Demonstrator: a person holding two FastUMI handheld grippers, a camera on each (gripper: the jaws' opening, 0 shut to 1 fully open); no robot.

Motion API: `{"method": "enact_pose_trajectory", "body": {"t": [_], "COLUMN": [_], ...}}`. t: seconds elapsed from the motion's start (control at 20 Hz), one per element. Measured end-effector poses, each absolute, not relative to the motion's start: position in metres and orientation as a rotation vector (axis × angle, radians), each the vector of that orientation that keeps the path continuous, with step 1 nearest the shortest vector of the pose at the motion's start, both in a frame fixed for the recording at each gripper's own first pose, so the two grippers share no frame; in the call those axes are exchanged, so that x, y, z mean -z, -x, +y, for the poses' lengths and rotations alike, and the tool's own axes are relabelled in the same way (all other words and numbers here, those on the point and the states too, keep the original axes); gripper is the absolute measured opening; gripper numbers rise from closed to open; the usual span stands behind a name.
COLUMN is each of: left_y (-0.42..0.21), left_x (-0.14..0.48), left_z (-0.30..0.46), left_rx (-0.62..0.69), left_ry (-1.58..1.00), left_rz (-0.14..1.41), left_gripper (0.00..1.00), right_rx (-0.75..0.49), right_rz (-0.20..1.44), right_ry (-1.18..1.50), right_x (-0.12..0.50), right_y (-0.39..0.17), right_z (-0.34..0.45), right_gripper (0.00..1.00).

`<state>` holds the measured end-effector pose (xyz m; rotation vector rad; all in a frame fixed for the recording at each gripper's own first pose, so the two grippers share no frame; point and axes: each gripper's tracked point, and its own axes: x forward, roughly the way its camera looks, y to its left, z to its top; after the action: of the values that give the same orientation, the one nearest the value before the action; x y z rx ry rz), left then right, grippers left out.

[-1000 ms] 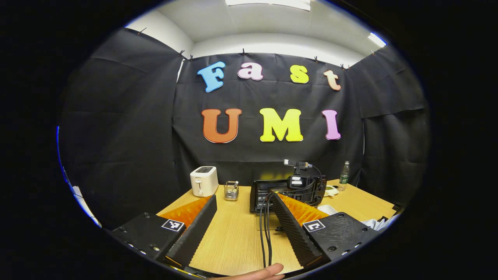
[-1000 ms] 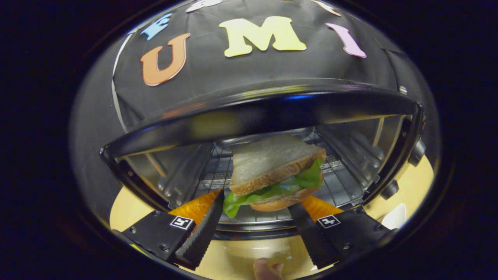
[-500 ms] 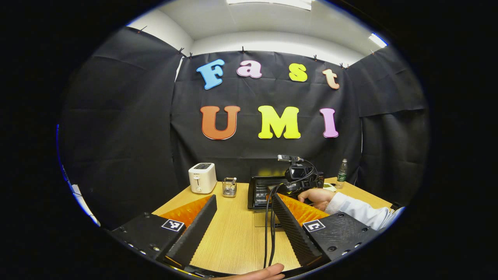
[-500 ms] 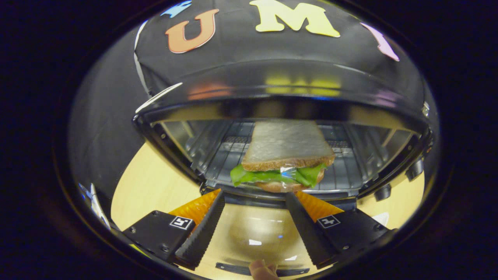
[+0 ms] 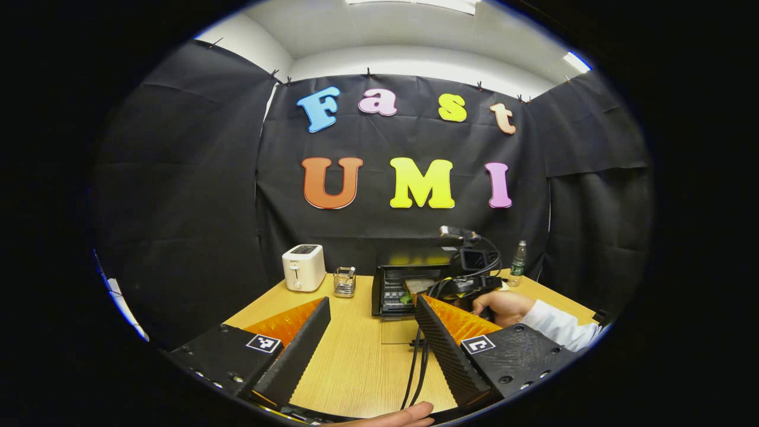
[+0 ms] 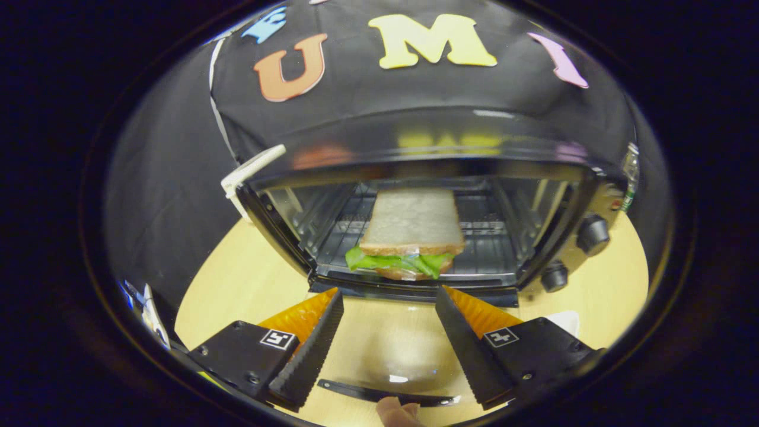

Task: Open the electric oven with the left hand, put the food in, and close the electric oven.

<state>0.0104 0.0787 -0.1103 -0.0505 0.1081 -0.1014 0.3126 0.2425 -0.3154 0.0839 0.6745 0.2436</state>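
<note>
A white toaster [image 5: 303,267] stands at the far left of the wooden table [image 5: 356,362] in the left gripper view, a small wire holder [image 5: 344,281] just to its right, its contents too small to make out; the left gripper [image 5: 372,308] hangs over the near table with its jaws spread wide and nothing between them; farther back the electric oven [image 5: 409,279] sits with its glass door [image 5: 398,329] dropped flat toward the camera, the food inside reduced to a pale patch; black cables [image 5: 418,373] trail across the tabletop, partly hidden behind the gripper's right finger; a hand [image 5: 501,305] in a white sleeve [image 5: 560,332] holds the other gripper [image 5: 468,279] at the oven's mouth, its fingers lost among cables and mount; a plastic bottle [image 5: 518,263] stands at the far right by the cloth wall. In the right gripper view the sandwich [image 6: 409,234], white bread over green lettuce, rests on the wire rack [image 6: 486,249] inside the oven [image 6: 427,201], its lower slice mostly hidden behind the front lip; the right gripper [image 6: 389,296] hovers above the lowered door [image 6: 391,356], jaws parted and clear of the sandwich; two knobs [image 6: 572,252] show on the oven's right side; a fingertip [image 6: 394,412] is cut off at the bottom edge.
</note>
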Motion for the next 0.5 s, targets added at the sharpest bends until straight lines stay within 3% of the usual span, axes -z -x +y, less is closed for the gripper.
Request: {"method": "enact_pose_trajectory", "body": {"t": [0.5], "left_y": [-0.048], "left_x": [0.125], "left_z": [0.047], "left_rx": [0.107], "left_ry": [0.038], "left_rz": [0.166], "left_gripper": [0.95], "right_rx": [-0.236], "right_rz": [0.271], "right_ry": [-0.079], "right_x": [0.162], "right_y": [-0.221], "right_z": [0.164], "right_gripper": [0.99]}}
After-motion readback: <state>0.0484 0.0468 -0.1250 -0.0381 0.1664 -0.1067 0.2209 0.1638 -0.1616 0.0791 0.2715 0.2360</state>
